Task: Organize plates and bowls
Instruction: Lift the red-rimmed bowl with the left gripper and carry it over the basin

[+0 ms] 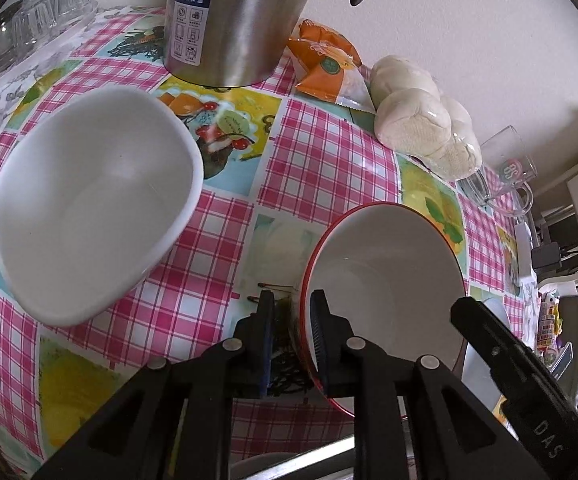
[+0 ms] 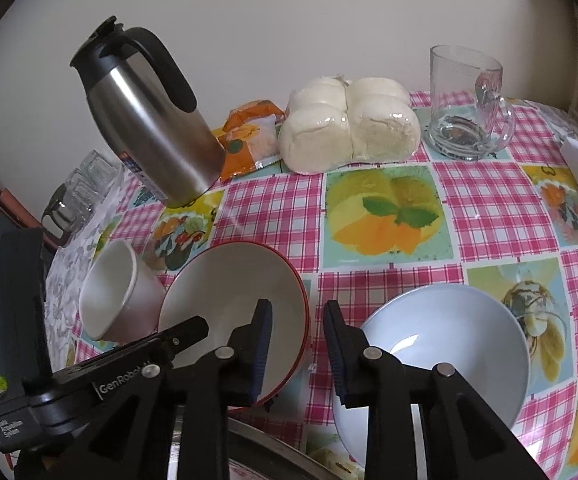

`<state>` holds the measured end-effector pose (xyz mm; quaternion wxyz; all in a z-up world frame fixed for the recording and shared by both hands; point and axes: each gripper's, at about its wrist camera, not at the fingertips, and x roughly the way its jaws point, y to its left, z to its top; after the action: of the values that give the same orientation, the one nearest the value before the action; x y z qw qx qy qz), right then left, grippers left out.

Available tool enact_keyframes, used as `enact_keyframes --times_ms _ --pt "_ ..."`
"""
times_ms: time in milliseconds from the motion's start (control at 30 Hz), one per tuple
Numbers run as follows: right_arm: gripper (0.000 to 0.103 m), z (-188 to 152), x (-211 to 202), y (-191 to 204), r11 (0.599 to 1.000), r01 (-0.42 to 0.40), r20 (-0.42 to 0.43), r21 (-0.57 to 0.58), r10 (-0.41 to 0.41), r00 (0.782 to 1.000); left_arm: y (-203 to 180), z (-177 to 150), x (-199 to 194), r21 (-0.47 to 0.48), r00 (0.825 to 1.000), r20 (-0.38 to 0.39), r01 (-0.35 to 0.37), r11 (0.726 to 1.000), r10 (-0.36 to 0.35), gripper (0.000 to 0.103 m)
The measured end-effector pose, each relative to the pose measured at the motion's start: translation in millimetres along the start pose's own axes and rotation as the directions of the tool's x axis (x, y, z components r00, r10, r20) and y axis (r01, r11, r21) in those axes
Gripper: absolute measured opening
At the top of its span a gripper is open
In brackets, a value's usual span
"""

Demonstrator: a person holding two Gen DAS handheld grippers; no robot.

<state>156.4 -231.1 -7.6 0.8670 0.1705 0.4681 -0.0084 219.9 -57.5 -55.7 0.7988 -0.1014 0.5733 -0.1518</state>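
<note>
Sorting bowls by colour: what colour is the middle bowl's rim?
Red; the red-rimmed bowl shows it best in the left wrist view.

I see a pink-checked tablecloth (image 2: 489,184) with fruit squares, a red-rimmed white bowl (image 2: 233,280), a pale blue bowl (image 2: 469,320).

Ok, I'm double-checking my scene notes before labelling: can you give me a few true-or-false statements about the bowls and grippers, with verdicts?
1. The left gripper clamps the rim of the red-rimmed white bowl. True.
2. The square white bowl is stacked inside the red-rimmed bowl. False: it sits beside it, not inside.
3. The right gripper is shut on the pale blue bowl. False: its jaws are open, pressing on nothing.
4. The clear glass mug stands beside the wrapped white buns. True.
</note>
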Motion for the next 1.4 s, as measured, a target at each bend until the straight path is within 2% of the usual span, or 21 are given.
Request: enact_keyframes --times_ms 167,233,300,400,467,833,1400 --pt "0.030 -4 7 5 1.000 0.005 -0.012 -0.015 -0.006 1.000 1 1 1 -0.008 1.000 -0.002 0.007 1.000 -0.007 0.020" --pt "0.026 -6 9 9 0.999 0.022 -0.013 -0.033 -0.022 1.000 1 1 2 -0.011 1.000 -0.004 0.010 1.000 -0.010 0.021" --pt "0.018 -7 10 13 0.996 0.063 -0.016 -0.058 -0.064 0.998 1 0 3 -0.010 1.000 -0.005 0.010 1.000 -0.010 0.021" --pt "0.016 -7 15 12 0.995 0.086 -0.037 -0.047 -0.088 0.995 1 0 4 -0.008 1.000 -0.006 0.009 1.000 -0.009 0.021" --pt "0.016 -9 19 9 0.997 0.073 -0.062 -0.026 -0.074 0.995 1 -1 4 -0.007 1.000 -0.008 0.005 1.000 -0.005 0.021" --pt "0.017 -11 21 15 0.994 0.077 -0.057 -0.074 -0.082 0.995 -3 0 5 0.037 1.000 0.004 -0.005 0.999 0.005 0.018" --pt "0.017 -3 1 17 0.994 0.078 0.021 -0.079 -0.076 0.997 -18 5 -19 0.122 0.996 0.086 -0.009 0.992 -0.002 0.018"
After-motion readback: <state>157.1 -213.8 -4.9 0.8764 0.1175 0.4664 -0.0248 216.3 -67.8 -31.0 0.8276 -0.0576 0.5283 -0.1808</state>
